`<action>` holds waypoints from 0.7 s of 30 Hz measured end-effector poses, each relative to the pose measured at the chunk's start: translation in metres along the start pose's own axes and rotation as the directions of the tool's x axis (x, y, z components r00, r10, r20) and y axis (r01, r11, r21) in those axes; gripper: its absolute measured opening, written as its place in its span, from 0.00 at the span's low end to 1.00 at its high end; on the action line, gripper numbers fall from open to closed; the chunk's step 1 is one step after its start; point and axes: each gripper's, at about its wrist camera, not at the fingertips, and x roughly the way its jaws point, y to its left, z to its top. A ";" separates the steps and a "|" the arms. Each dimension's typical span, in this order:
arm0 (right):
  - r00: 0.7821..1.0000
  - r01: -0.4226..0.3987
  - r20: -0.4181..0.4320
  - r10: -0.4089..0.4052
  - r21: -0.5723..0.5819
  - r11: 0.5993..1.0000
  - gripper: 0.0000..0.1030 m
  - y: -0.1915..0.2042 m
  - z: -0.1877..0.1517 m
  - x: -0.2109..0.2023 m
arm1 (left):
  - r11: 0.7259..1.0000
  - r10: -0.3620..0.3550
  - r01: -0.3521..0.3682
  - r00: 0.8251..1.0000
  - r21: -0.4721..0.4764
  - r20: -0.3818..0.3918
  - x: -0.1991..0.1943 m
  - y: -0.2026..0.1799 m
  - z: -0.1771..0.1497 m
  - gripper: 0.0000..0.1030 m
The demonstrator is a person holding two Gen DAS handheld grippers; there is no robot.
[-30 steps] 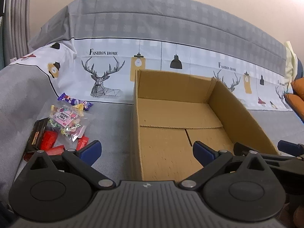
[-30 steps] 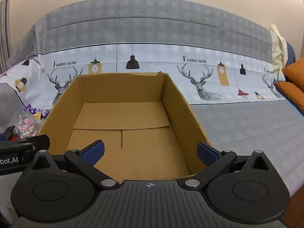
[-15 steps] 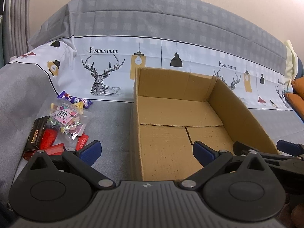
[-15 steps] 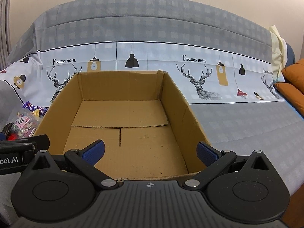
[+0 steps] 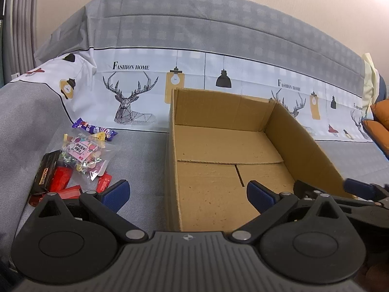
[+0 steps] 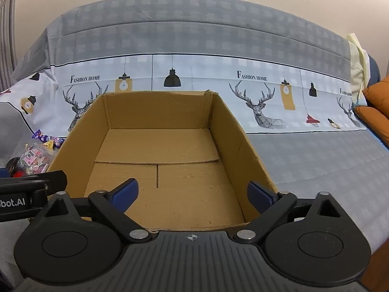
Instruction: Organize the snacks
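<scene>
An open, empty cardboard box [image 5: 304,136] stands on the sofa seat; it also fills the right wrist view [image 6: 240,136]. A pile of snacks lies left of it: a clear candy bag [image 5: 85,153], a purple wrapped candy [image 5: 93,128], red packets [image 5: 62,180] and a black packet [image 5: 46,170]. The pile shows small in the right wrist view [image 6: 31,157]. My left gripper [image 5: 187,193] is open and empty, straddling the box's left wall. My right gripper [image 6: 192,192] is open and empty over the box's near edge.
The sofa has a grey cover [image 5: 136,165] with a white deer-print band [image 6: 265,112] along the backrest. Orange cushions [image 6: 379,107] lie at the far right. The right gripper shows at the left wrist view's right edge [image 5: 340,194].
Both views have shifted slightly; the box and snacks sit a little lower in frame. Both grippers stay open and empty.
</scene>
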 end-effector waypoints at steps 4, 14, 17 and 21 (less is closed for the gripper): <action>0.999 -0.034 0.019 0.034 0.005 0.999 0.51 0.010 0.001 0.004 | 0.999 -0.048 0.048 0.998 0.005 0.031 -0.010 0.008 0.005 0.77; 0.955 -0.264 0.131 0.265 -0.025 0.964 0.34 0.072 0.016 -0.018 | 0.993 -0.054 0.041 0.992 0.111 0.116 -0.039 0.090 0.064 0.18; 0.922 -0.352 0.144 0.359 -0.073 0.933 0.34 0.097 0.017 -0.024 | 0.989 -0.009 -0.012 0.990 0.145 0.138 -0.027 0.131 0.071 0.18; 0.876 -0.447 0.130 0.465 -0.146 0.882 0.34 0.133 0.016 -0.022 | 0.999 0.045 -0.046 0.998 0.018 0.051 0.004 0.182 0.063 0.18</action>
